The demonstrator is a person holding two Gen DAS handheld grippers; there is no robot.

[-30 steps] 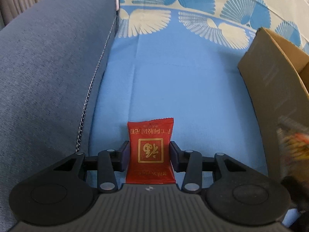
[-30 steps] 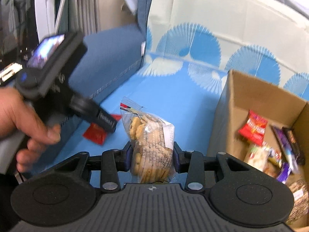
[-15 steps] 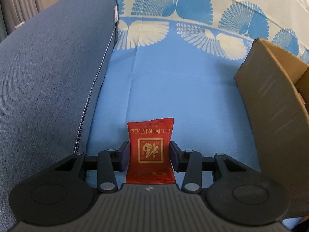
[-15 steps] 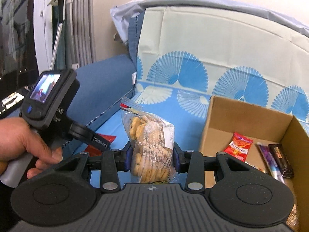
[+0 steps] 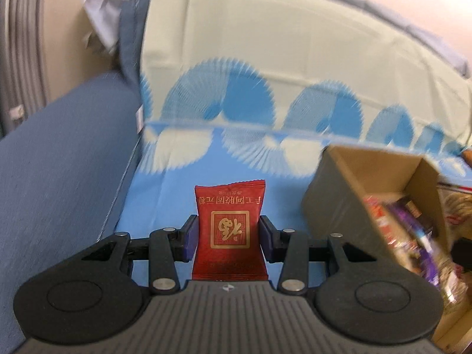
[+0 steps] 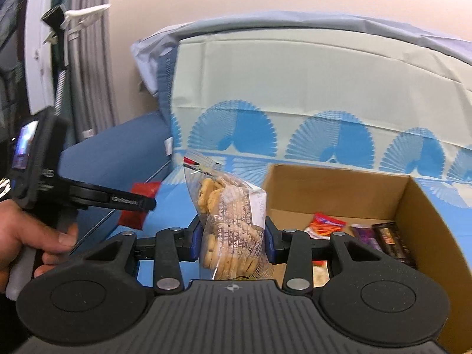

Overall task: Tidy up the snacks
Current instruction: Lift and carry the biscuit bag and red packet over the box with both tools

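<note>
Cardboard box (image 6: 348, 191) served as the landmark: it sat open-topped on the blue fan-print sofa cover (image 5: 165, 206), already holding several wrapped snacks.

Left gripper (image 5: 229, 233) had its jaws set narrow and closed on a red snack packet (image 5: 230, 230), one pad on each side edge at mid-height. The packet was held upright, clear of the cover, to the left of the box and short of its near wall.

Right gripper (image 6: 233, 243) had its jaws likewise closed on a clear bag of biscuits (image 6: 228, 224), gripped across the lower body. The bag stood just left of the box's near corner and had not crossed the rim.

Handling notes, as judgement:
- The red packet appeared light and thin, with smooth film that could slip. Hold at the side seams, as shown.
- The biscuit bag appeared soft-walled with brittle contents. Excess squeeze would likely crack the biscuits. The loose top offered no firm hold, so the packed lower section was the better grip point.

A person's hand (image 6: 26, 236) carried the left gripper at the far left, well apart from the box.
</note>
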